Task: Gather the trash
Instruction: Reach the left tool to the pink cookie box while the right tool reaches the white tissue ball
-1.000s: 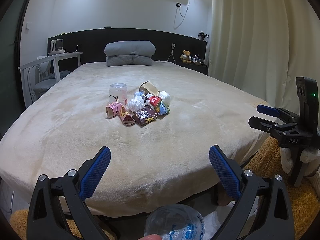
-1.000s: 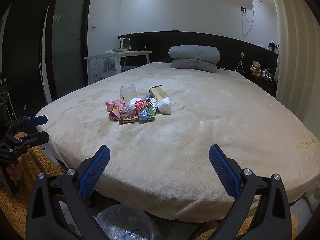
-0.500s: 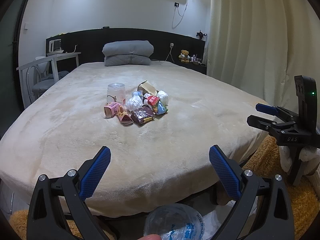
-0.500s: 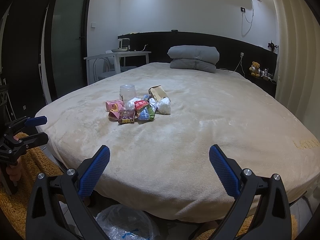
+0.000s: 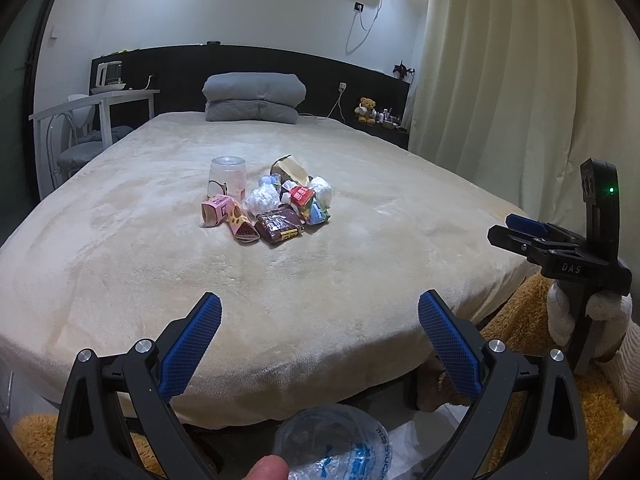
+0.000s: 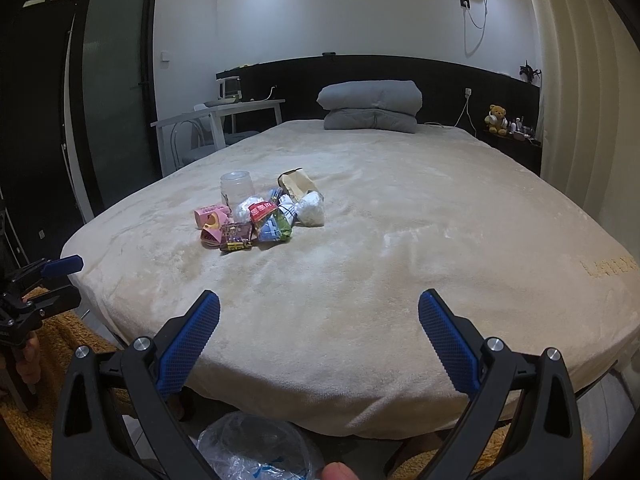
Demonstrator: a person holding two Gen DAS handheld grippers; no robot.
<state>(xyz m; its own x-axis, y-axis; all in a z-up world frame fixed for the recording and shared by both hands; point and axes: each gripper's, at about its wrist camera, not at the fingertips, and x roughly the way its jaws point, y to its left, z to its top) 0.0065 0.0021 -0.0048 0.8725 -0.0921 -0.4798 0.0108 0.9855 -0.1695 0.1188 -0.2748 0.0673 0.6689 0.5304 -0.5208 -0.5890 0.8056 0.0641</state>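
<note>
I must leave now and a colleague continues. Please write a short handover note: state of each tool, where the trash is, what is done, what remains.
Left tool: open, empty, at the foot of the bed.
Right tool: open, empty, beside it.
Trash pile: mid-bed, out of both tools' grasp; clear plastic cup, pink carton, brown snack wrapper, crumpled tissues, paper bag.
Clear plastic bag: on the floor below the tools.
Done: nothing collected.
Left: every piece.

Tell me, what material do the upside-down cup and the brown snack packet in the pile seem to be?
Upside-down cup: likely translucent plastic, frosted; light passes through its wall.
Brown snack packet: probably glossy plastic film; it looks creased and carries print.
</note>
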